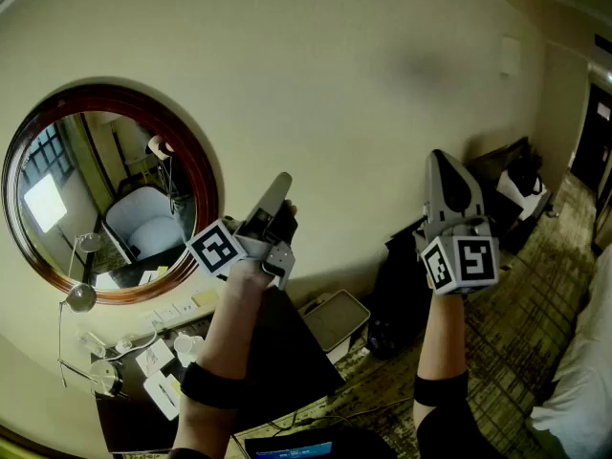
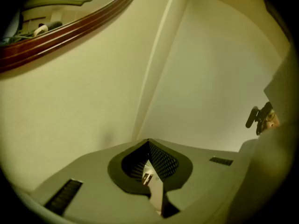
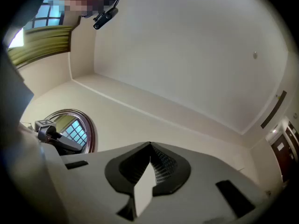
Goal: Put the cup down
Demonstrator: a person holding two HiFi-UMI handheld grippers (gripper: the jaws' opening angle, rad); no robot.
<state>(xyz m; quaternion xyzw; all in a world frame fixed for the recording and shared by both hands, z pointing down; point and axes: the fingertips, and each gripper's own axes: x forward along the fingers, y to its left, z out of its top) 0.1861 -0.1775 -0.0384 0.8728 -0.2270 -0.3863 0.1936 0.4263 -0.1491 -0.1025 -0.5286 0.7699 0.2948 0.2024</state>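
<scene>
pointing upward and away from the person, the left gripper point(image 1: 278, 185) stood just right of the round mirror point(image 1: 107, 195), close to its dark wooden rim, with the cream wall point(image 1: 382, 84) behind it. its two jaws lay pressed together along one seam, ribbed pads face to face, and nothing sat between them. the right gripper point(image 1: 442, 161) rose farther right of the mirror, well apart from the left one and tilted up in the same manner. its jaws were likewise closed flat on each other and empty. the left hand point(image 1: 247, 275) held its gripper lower than the mirror's centre and to its right, and the right hand point(image 1: 448, 304) was at about the same height, much farther right. a black band wrapped each forearm.

below the mirror, a dark tabletop point(image 1: 126, 415) ran along the wall. on it, under the mirror's lower right edge, stood a small white thing that looked like a cup point(image 1: 188, 346), upright as far as could be told, though too small to be sure. it sat among white cards point(image 1: 153, 357) and clear of both grippers. right of the mirror and lower, past the tabletop's end, a pale tray point(image 1: 337, 318) and a black bag point(image 1: 402, 295) stood against the wall on the patterned carpet point(image 1: 516, 342).
</scene>
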